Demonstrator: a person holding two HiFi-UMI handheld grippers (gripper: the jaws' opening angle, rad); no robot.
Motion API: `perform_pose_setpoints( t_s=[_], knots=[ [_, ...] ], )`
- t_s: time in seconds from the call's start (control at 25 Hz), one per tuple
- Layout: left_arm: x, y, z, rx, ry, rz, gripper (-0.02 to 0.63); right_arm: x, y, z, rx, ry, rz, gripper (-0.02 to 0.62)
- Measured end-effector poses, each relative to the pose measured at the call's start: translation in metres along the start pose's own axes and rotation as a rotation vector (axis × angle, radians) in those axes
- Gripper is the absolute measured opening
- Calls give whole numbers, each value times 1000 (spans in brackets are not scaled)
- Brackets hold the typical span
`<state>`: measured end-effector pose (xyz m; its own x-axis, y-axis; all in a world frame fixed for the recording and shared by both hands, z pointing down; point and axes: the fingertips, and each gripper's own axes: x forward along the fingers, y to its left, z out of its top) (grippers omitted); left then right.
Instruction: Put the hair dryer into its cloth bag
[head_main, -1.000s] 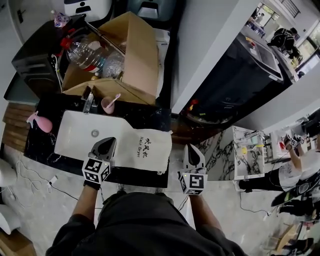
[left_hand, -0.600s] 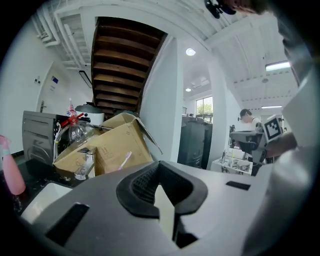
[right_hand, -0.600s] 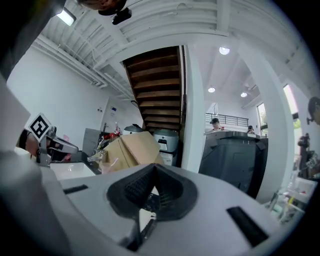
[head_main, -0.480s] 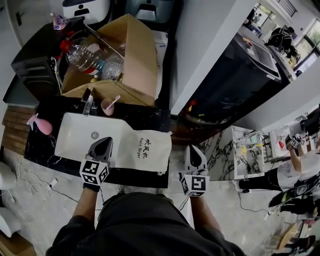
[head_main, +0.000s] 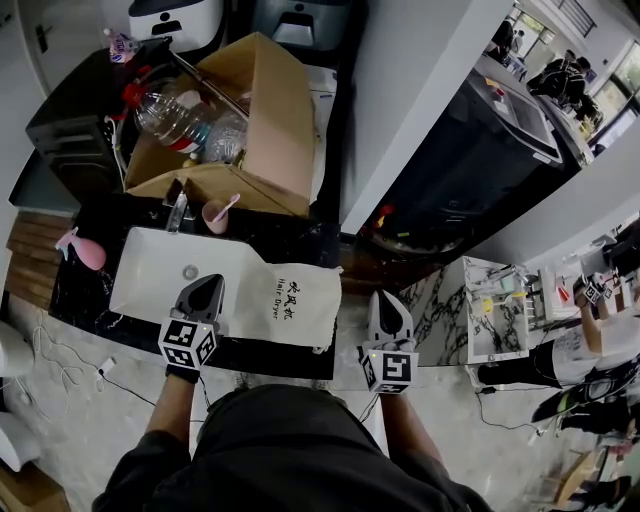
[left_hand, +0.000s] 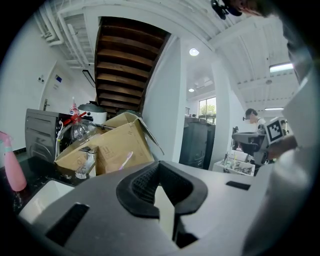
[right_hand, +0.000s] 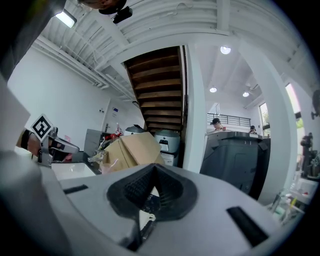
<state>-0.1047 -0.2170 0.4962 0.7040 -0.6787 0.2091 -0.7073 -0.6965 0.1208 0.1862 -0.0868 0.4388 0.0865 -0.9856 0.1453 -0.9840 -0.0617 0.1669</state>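
A cream cloth bag (head_main: 290, 300) with black print lies flat on the dark counter (head_main: 290, 235), its left end over the white sink (head_main: 150, 270). No hair dryer shows in any view. My left gripper (head_main: 208, 286) hovers over the bag's left end, jaws shut with nothing in them. To the right of the bag, past the counter's corner, my right gripper (head_main: 386, 300) is shut and empty too. In the left gripper view the black pads (left_hand: 145, 182) meet in a closed V. The right gripper view shows its pads (right_hand: 137, 187) closed the same way.
Behind the sink stand a faucet (head_main: 177, 208), a pink cup with a toothbrush (head_main: 215, 212) and an open cardboard box (head_main: 250, 110) with plastic bottles. A pink spray bottle (head_main: 82, 248) is at the far left. A white pillar (head_main: 420, 90) rises right of the counter.
Only the head view has shifted slightly. Both grippers and the bag stay where they were.
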Motion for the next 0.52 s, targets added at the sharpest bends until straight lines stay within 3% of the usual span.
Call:
perform_pose_setpoints(
  t_s=[0.2, 0.52],
  knots=[
    [1, -3, 1, 4, -2, 2, 2, 3, -1, 1, -9, -55, 18, 0],
    [4, -4, 4, 8, 0, 5, 2, 7, -3, -1, 1, -57, 19, 0]
  ],
)
